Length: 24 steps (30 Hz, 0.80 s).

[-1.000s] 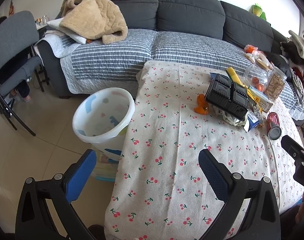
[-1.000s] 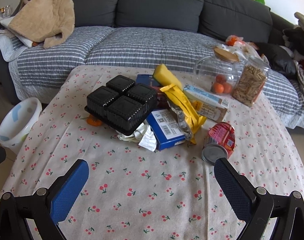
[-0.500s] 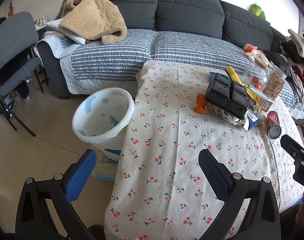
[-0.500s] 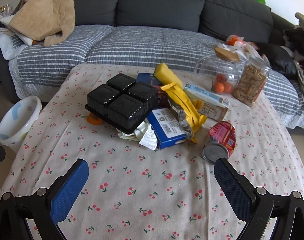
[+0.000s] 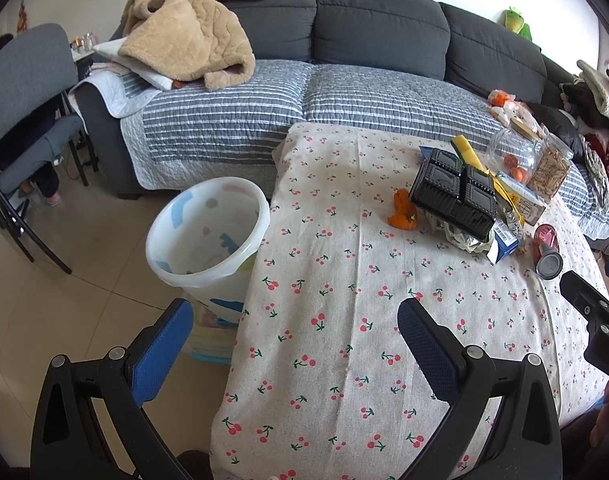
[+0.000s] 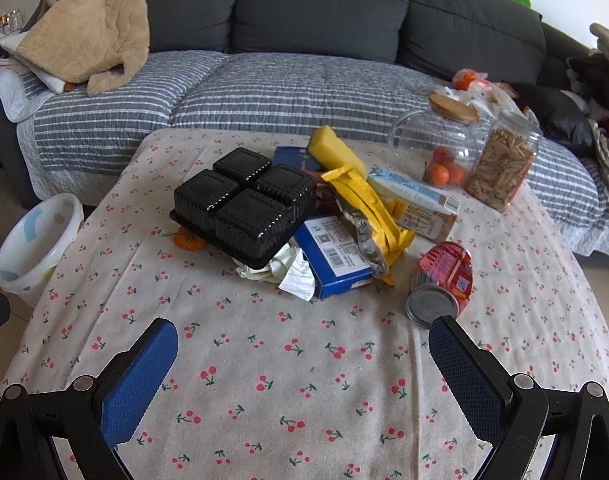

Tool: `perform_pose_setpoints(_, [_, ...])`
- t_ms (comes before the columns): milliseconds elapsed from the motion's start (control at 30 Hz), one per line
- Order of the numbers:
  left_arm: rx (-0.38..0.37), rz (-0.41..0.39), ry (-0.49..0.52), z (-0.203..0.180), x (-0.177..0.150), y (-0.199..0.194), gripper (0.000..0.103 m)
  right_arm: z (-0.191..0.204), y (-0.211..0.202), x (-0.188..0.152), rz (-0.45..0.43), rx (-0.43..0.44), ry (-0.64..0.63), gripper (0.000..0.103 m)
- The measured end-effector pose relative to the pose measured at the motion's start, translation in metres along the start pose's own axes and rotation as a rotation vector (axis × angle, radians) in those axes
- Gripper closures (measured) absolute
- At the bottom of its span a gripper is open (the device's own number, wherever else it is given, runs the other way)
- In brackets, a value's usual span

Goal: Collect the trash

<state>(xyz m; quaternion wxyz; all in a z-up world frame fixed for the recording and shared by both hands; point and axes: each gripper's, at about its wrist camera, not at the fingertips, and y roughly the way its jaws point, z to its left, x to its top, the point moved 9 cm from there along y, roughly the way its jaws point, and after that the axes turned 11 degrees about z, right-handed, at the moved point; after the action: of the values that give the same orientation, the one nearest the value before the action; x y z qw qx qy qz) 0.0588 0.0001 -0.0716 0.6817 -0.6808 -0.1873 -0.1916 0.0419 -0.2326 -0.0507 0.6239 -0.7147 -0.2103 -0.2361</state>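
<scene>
You are holding the left gripper (image 5: 294,318) over the near left edge of the cherry-print tablecloth (image 5: 344,280), jaws spread wide and gripping nothing. Your right gripper (image 6: 302,344) is hovering low over the cloth, its jaws likewise wide apart and empty. The trash is lying heaped mid-table: a black four-cell plastic tray (image 6: 244,208) is covering part of an orange peel (image 6: 189,241) and crumpled paper (image 6: 288,272), and is overlapping a blue box (image 6: 336,256). A yellow wrapper (image 6: 364,204) is hiding most of what sits behind it. A red can (image 6: 444,280) is lying on its side just ahead of your right finger. The white bin (image 5: 208,236) is standing on the floor beside the table; its bottom is hard to make out.
</scene>
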Motion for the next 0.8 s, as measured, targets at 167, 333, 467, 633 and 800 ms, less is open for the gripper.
perform_pose_setpoints(167, [0.002, 0.004, 0.002, 0.000, 0.000, 0.001, 0.000, 0.002, 0.000, 0.000, -0.002, -0.001, -0.007, 0.000])
perform_pose_setpoints(333, [-0.002, 0.005, 0.007, -0.002, -0.001, 0.001, 0.000, 0.001, 0.000, 0.000, 0.000, 0.001, -0.003, 0.000])
perform_pose_setpoints(467, [-0.007, 0.004, 0.012, -0.005, 0.000, 0.000, 0.000, 0.000, -0.002, 0.001, -0.004, 0.000, -0.002, 0.000])
perform_pose_setpoints(633, [-0.017, 0.008, 0.025, -0.012, 0.006, -0.001, 0.000, -0.006, -0.008, 0.004, -0.017, -0.007, 0.007, 0.000])
perform_pose_setpoints(800, [-0.067, 0.069, 0.095, -0.037, 0.018, 0.011, 0.000, -0.022, -0.022, 0.014, -0.027, -0.058, 0.014, 0.000])
